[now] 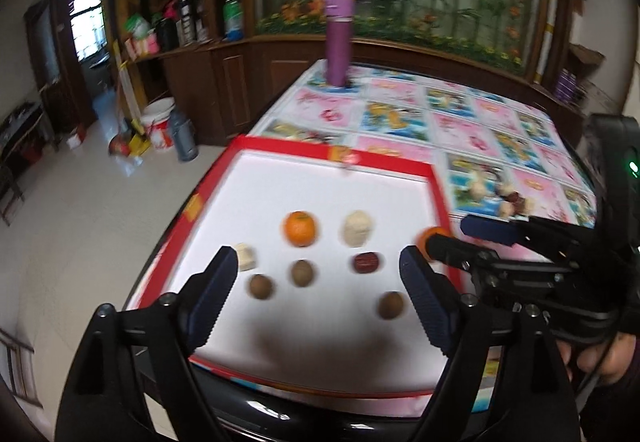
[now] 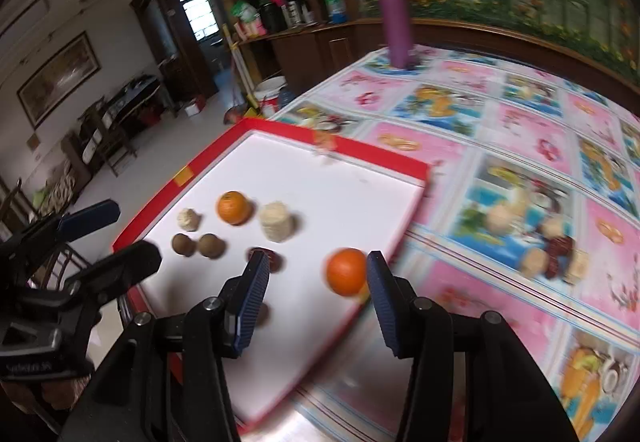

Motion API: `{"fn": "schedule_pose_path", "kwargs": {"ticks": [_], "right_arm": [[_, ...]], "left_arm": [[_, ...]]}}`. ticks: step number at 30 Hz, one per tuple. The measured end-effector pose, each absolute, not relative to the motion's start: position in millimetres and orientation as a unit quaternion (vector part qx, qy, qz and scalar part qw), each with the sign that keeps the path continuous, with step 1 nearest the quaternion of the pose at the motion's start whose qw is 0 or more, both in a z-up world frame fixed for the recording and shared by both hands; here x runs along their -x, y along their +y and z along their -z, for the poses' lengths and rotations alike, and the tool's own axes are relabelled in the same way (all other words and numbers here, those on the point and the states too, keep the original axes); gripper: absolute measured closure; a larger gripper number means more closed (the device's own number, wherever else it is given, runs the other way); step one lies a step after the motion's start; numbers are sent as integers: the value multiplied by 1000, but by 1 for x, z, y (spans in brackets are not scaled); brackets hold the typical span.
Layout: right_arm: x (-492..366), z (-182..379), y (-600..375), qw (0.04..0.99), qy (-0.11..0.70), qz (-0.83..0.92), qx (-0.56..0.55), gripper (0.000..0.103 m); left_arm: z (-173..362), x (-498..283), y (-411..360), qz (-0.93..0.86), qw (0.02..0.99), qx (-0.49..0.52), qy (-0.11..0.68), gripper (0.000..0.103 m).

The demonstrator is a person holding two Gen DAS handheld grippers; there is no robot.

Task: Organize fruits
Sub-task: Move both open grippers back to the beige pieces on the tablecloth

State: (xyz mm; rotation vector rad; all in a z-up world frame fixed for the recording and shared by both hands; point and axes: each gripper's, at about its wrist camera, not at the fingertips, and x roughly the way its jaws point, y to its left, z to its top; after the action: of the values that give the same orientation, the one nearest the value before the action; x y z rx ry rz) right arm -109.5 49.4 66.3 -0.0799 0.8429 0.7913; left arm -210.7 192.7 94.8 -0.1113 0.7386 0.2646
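Left tongs [image 1: 316,306]: wide apart, holding nothing.
Right tongs [image 2: 316,294]: apart, not pinching the near orange [image 2: 346,271], which sits on the tray [image 2: 360,177].
My tip: I grab leftover fruit [image 2: 556,254] gently.

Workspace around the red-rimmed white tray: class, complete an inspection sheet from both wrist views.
Surface: table with patterned tablecloth; red-rimmed white tray near its corner.
Job's things: on the tray, two oranges, three round brown fruits, a dark red fruit, two pale pieces; more small pieces on the cloth.
Clutter: purple bottle at the far end.
Grippers: left gripper open, empty; right gripper open, its pad beside one orange.
Cables: nothing seen.
Surroundings: wooden cabinets, shelf of bottles, white bucket.
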Motion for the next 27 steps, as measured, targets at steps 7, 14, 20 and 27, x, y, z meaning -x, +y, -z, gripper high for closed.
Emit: {"fn": "schedule_pose_path", "kwargs": {"ticks": [7, 14, 20, 27], "right_arm": [[104, -73, -12, 861, 388, -328, 12, 53], [102, -72, -68, 882, 379, -278, 16, 53], [91, -69, -102, 886, 385, -257, -7, 53], [74, -65, -121, 888, 389, -243, -21, 53]], "left_arm": [[-97, 196, 142, -85, 924, 27, 372, 14], [-94, 177, 95, -47, 920, 7, 388, 13], [-86, 153, 63, -36, 914, -12, 404, 13], [-74, 128, 47, -34, 906, -23, 420, 13]]}}
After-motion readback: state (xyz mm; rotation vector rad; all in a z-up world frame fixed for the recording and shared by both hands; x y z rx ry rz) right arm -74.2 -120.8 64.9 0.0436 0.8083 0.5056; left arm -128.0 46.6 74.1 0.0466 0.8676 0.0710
